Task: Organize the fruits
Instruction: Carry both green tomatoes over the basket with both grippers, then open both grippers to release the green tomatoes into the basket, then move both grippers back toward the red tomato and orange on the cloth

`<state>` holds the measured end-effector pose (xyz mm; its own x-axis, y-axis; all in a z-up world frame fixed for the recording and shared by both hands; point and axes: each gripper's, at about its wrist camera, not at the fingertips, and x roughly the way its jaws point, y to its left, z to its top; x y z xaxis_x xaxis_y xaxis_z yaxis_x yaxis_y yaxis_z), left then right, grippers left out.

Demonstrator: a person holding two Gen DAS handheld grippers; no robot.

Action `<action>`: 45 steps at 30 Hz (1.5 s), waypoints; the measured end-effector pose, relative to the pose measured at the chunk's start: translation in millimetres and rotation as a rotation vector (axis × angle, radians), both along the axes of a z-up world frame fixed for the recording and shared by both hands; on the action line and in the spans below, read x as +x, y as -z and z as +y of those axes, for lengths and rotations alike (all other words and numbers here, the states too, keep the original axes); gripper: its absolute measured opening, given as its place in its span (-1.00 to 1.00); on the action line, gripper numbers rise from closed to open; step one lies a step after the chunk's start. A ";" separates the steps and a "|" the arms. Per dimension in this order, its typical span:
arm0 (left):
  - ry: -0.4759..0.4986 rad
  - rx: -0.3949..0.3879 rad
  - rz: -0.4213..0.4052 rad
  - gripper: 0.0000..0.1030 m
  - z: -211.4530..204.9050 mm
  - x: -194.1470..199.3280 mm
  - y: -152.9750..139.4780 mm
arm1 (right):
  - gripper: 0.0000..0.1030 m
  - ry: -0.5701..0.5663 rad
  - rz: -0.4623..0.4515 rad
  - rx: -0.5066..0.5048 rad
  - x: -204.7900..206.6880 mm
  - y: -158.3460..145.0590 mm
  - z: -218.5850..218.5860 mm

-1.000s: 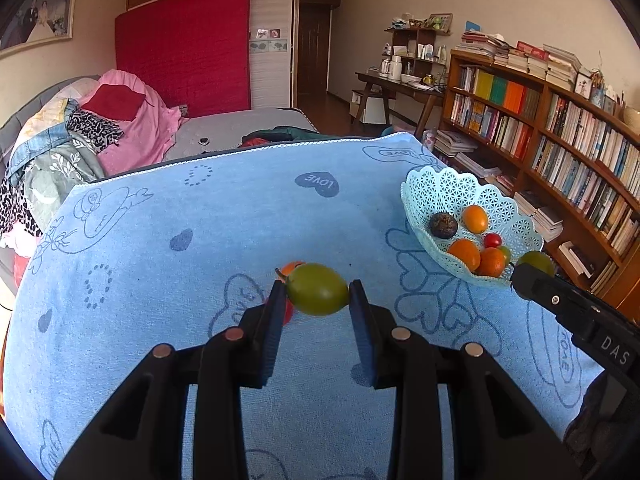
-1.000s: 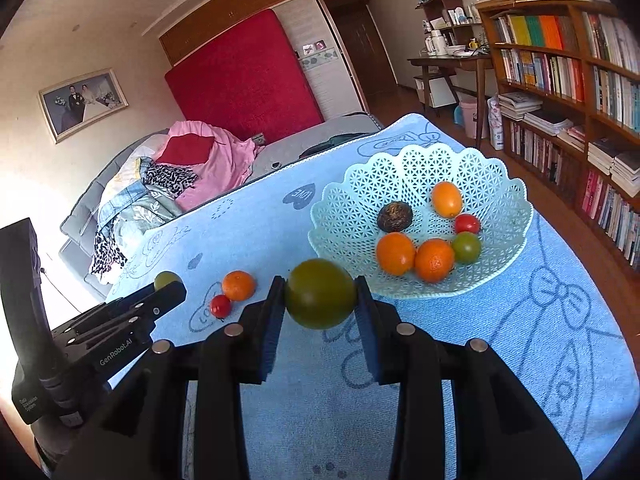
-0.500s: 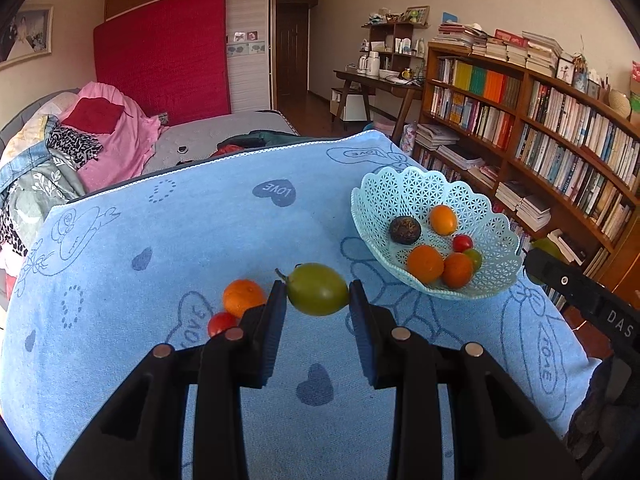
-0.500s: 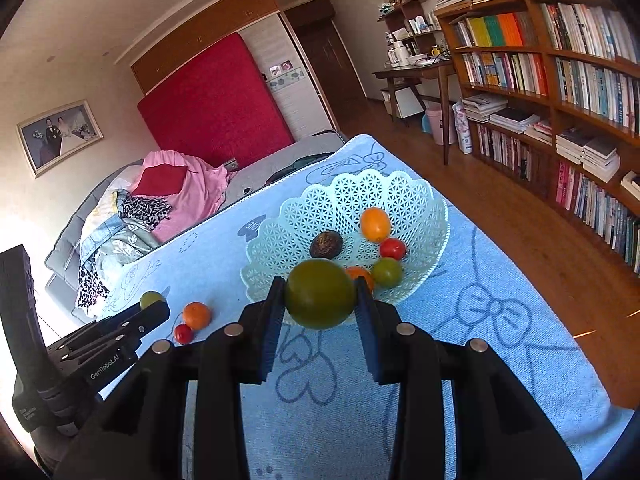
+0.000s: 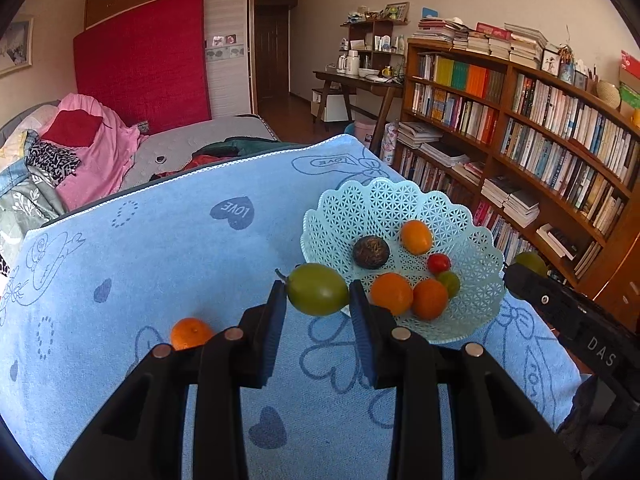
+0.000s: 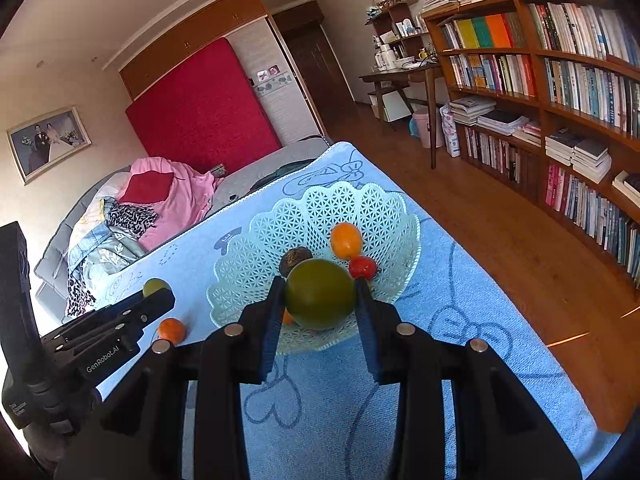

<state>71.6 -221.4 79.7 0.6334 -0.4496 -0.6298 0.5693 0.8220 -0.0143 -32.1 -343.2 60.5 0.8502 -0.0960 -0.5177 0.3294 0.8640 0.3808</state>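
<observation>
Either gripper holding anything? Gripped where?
Both. Left gripper pinches an oval green fruit across its long sides, stem end left. Right gripper clamps a round green fruit across its middle.

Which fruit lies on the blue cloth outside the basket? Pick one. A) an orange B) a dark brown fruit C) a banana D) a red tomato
A: the orange sits on the blue cloth left of the basket, beside the left claw.

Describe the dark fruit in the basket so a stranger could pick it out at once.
On the light blue tablecloth stands a pale mint lattice plastic basket. Near its middle, left of the oval orange fruit, lies the round dark brown fruit. It alone is dull, rough and near-black; its neighbours are glossy orange, red or green.
</observation>
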 end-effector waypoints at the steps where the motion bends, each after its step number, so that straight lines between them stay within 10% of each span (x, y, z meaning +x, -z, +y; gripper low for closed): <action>1: 0.005 0.001 0.000 -0.36 -4.1 1.6 0.4 | -0.30 0.000 0.003 0.000 1.8 1.3 -1.0; 17: 0.027 0.017 0.031 -0.34 -33.1 21.4 14.2 | -0.30 0.021 0.026 0.000 19.4 13.5 -11.9; 21: 0.002 -0.002 0.026 0.58 -29.0 23.8 11.8 | -0.23 0.036 0.022 0.006 17.9 13.9 -14.1; 45: -0.120 -0.043 0.019 0.75 19.1 25.5 -5.6 | -0.11 0.032 -0.023 0.003 7.5 0.5 2.3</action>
